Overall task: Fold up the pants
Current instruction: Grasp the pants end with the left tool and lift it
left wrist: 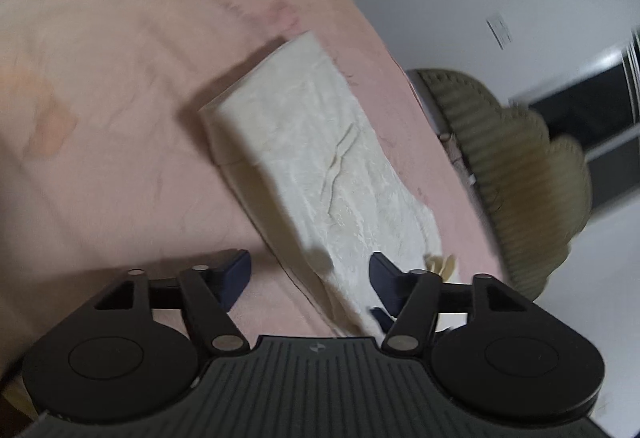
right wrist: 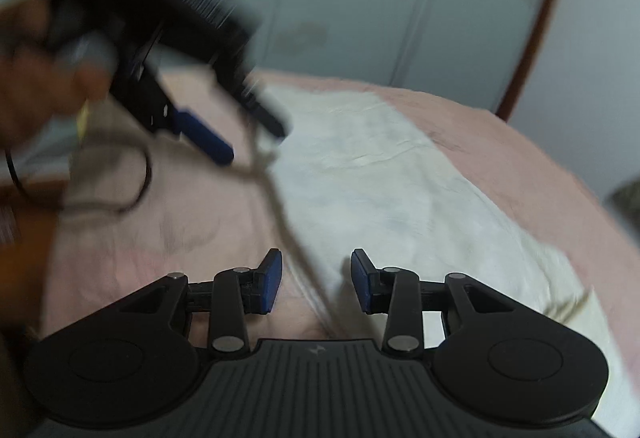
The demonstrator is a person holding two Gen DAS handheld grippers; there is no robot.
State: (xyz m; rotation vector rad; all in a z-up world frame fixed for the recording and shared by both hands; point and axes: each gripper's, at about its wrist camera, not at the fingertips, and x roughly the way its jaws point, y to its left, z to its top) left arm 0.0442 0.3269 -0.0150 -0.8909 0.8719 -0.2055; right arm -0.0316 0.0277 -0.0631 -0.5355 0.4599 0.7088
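Both my grippers, left (left wrist: 310,280) and right (right wrist: 316,280), jaws apart, empty; cream pants (left wrist: 320,158) lie half-folded on the bed (left wrist: 100,98); next, grab one end.

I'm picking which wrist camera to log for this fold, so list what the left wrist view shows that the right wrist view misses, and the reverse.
Only the left wrist view: the far folded end of the cream pants, an olive ribbed cushion past the bed's edge, and the left gripper seen from behind, jaws apart and empty.

Only the right wrist view: the right gripper, open with nothing pinched, the person's hand, a black cable, and the left gripper from outside, blurred.

Both: the pants lying on the pink bedsheet.
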